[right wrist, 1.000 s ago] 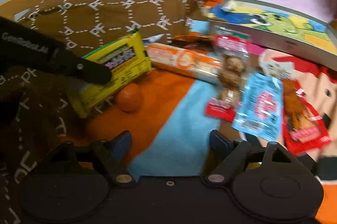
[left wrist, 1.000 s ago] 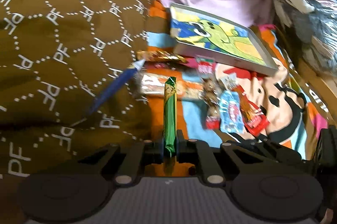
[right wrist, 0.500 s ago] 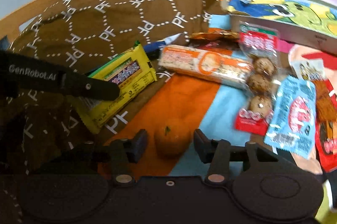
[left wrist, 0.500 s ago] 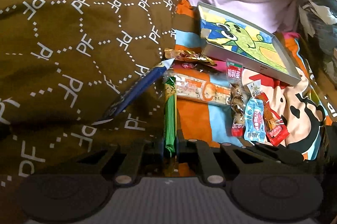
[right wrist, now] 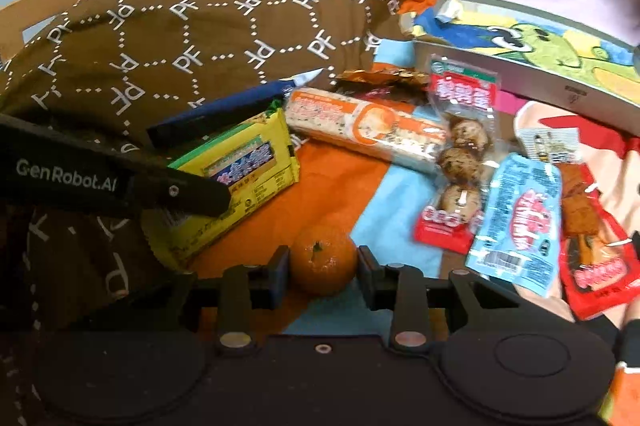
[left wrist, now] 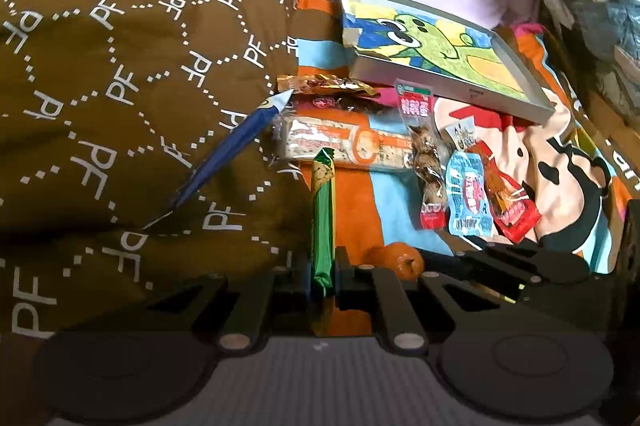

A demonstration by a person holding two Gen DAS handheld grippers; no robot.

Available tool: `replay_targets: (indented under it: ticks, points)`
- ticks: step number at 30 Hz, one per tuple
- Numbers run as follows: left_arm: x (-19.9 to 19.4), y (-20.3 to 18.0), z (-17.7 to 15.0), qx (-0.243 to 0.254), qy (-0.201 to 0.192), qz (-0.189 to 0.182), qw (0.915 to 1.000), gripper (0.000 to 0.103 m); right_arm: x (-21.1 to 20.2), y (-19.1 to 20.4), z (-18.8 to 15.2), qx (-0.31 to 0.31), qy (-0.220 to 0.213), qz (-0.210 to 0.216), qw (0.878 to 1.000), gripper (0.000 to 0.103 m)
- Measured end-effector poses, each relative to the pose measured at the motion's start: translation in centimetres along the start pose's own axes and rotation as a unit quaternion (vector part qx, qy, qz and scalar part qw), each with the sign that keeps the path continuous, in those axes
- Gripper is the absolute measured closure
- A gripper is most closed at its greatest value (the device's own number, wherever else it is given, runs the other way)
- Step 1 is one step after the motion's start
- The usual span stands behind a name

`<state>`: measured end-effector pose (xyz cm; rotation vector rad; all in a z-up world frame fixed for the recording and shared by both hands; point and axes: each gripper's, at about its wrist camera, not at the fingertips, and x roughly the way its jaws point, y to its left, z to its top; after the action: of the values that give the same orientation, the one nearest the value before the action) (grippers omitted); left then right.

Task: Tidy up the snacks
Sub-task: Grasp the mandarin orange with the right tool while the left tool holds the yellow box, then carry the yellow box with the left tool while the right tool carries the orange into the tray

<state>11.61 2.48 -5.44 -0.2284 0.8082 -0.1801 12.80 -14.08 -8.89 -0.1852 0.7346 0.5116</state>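
My left gripper (left wrist: 323, 272) is shut on a green-and-yellow wafer packet (left wrist: 323, 209), seen edge-on; the same yellow packet (right wrist: 236, 181) shows flat in the right wrist view under the left gripper's black arm (right wrist: 120, 181). My right gripper (right wrist: 323, 268) has its fingers on both sides of a small orange mandarin (right wrist: 323, 258) on the orange and blue sheet; they look closed on it. The mandarin also shows in the left wrist view (left wrist: 402, 260). Beyond lie an orange cracker pack (right wrist: 368, 127), a quail-egg pack (right wrist: 460, 153), a blue pouch (right wrist: 520, 218) and a red pouch (right wrist: 596, 266).
A brown patterned pillow (left wrist: 120, 85) rises on the left with a blue packet (left wrist: 228, 153) leaning on it. A grey tin with a green cartoon lid (left wrist: 432, 53) lies at the back. A gold wrapper (left wrist: 324, 83) sits before it. Pink bedding is behind.
My right gripper has moved in around the mandarin and its fingers have closed in from wide open. My left gripper has shifted a little with the wafer packet still held.
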Motion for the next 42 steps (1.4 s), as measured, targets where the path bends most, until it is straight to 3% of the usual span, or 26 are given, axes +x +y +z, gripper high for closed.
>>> replay_targets:
  ticks: [9, 19, 32, 42]
  points:
    - [0.0, -1.0, -0.5, 0.019, 0.007, -0.01, 0.9997, 0.092, -2.7, -1.1, -1.5, 0.042, -0.013, -0.028, 0.999, 0.066]
    - [-0.5, -2.3, -1.4, 0.036, -0.002, -0.032, 0.9988, 0.092, -5.6, -2.2, -1.9, 0.045, -0.038, -0.049, 0.997, 0.066]
    - [-0.4, -3.0, -2.1, 0.007, -0.011, -0.053, 0.9985, 0.092, -8.5, -4.3, -2.9, 0.043, -0.054, -0.065, 0.995, 0.066]
    - [-1.0, -5.5, 1.2, -0.004, -0.026, -0.065, 0.9975, 0.092, -13.8, -8.9, 1.8, 0.013, -0.073, -0.104, 0.992, 0.066]
